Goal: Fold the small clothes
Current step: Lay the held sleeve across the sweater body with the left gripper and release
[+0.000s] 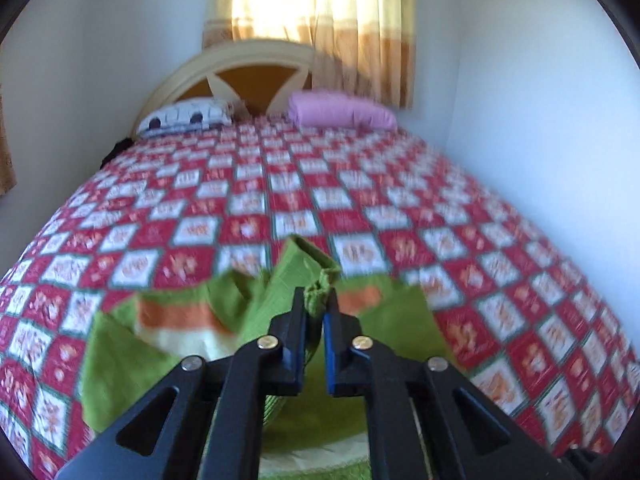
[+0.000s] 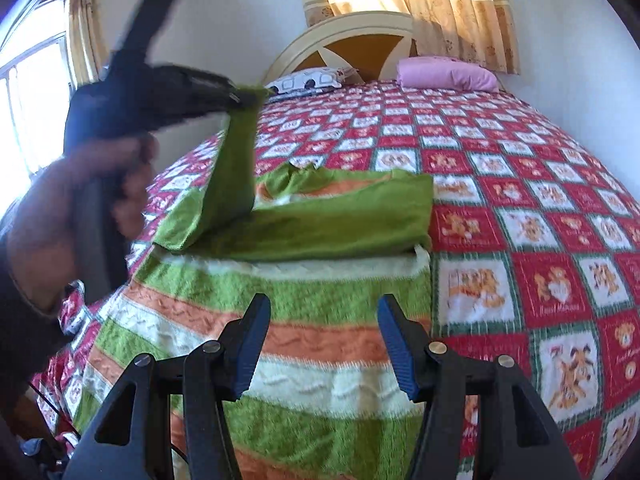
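Note:
A small knitted sweater [image 2: 320, 340] with green, orange and cream stripes lies flat on the bed, its upper part folded over into a plain green band [image 2: 340, 220]. In the left wrist view my left gripper [image 1: 316, 300] is shut on the bunched end of a green sleeve [image 1: 304, 256]. From the right wrist view, the left gripper [image 2: 244, 96] holds that sleeve [image 2: 236, 168] up above the sweater's left side, a person's hand [image 2: 120, 184] on its handle. My right gripper [image 2: 324, 302] hovers open over the striped lower part, nothing between its blue pads [image 2: 252, 344].
The bed has a red and white checked cover [image 2: 520, 184]. A patterned pillow [image 2: 308, 80] and a pink pillow [image 2: 448, 74] lie by the cream headboard [image 2: 352, 28]. Curtains [image 2: 440, 0] hang behind it. White walls close in on both sides, with a window [image 2: 32, 112] at left.

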{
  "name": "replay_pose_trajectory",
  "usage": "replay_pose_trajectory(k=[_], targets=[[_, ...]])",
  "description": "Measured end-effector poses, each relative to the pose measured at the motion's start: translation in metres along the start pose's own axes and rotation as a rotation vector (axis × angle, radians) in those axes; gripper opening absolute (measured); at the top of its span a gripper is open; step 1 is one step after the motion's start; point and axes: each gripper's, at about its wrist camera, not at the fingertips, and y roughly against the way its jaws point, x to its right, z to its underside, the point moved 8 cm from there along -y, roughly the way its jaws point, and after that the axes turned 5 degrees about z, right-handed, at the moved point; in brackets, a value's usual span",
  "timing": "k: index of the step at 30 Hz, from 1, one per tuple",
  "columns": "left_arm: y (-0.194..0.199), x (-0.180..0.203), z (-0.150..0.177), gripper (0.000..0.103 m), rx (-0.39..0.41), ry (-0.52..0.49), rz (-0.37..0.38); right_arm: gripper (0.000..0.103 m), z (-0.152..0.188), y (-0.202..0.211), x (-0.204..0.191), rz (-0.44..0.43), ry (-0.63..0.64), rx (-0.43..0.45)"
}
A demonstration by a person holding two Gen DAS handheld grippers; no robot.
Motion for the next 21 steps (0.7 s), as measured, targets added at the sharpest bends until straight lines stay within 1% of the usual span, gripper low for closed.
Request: replay_pose_trajectory(k=[1,2,3,4,6,8,10,11,13,14,15,17,18,20,21], targets=[[-0.002,0.006,0.007,0.028,-0.017,-0.017,0.013,0.057,0.005,-0.002,0.002,0.003,-0.008,-0.003],[0.001,0.013,0.013,0.045,-0.027,-0.046,0.026,0.057,0.01,-0.004,0.004,0.003,-0.015,-0.008],[0.005,0.016,0.016,0.054,-0.022,-0.066,0.022,0.057,0.014,-0.006,0.007,0.001,-0.023,-0.015],[0.015,0.017,0.019,0.062,-0.001,-0.097,0.016,0.057,0.018,-0.007,0.009,0.0,-0.03,-0.019],[0.039,0.011,0.025,0.063,0.048,-0.174,0.019,0.057,0.024,-0.01,0.013,-0.003,-0.043,-0.031],[0.054,-0.006,0.035,0.077,0.059,-0.22,-0.016,0.057,0.026,-0.011,0.018,0.003,-0.054,-0.043],[0.067,-0.043,0.048,0.083,0.061,-0.236,-0.089,0.057,0.024,-0.011,0.023,0.006,-0.073,-0.04],[0.072,-0.068,0.056,0.083,0.046,-0.238,-0.141,0.057,0.022,-0.011,0.024,0.004,-0.08,-0.04],[0.075,-0.108,0.067,0.083,0.021,-0.234,-0.235,0.057,0.014,-0.013,0.023,0.0,-0.083,-0.044],[0.076,-0.127,0.072,0.083,0.011,-0.225,-0.279,0.057,0.008,-0.015,0.021,0.001,-0.081,-0.043],[0.075,-0.155,0.079,0.083,-0.012,-0.198,-0.333,0.057,-0.001,-0.019,0.018,-0.003,-0.078,-0.044],[0.073,-0.193,0.085,0.083,-0.03,-0.123,-0.391,0.057,-0.014,-0.03,0.01,-0.028,-0.084,-0.075],[0.07,-0.207,0.089,0.083,-0.036,-0.085,-0.406,0.057,-0.02,-0.04,0.007,-0.043,-0.096,-0.099],[0.064,-0.229,0.097,0.083,-0.058,-0.02,-0.435,0.057,-0.033,-0.062,0.001,-0.031,-0.094,-0.129],[0.061,-0.238,0.102,0.083,-0.068,0.018,-0.438,0.057,-0.039,-0.078,0.001,-0.007,-0.083,-0.155]])
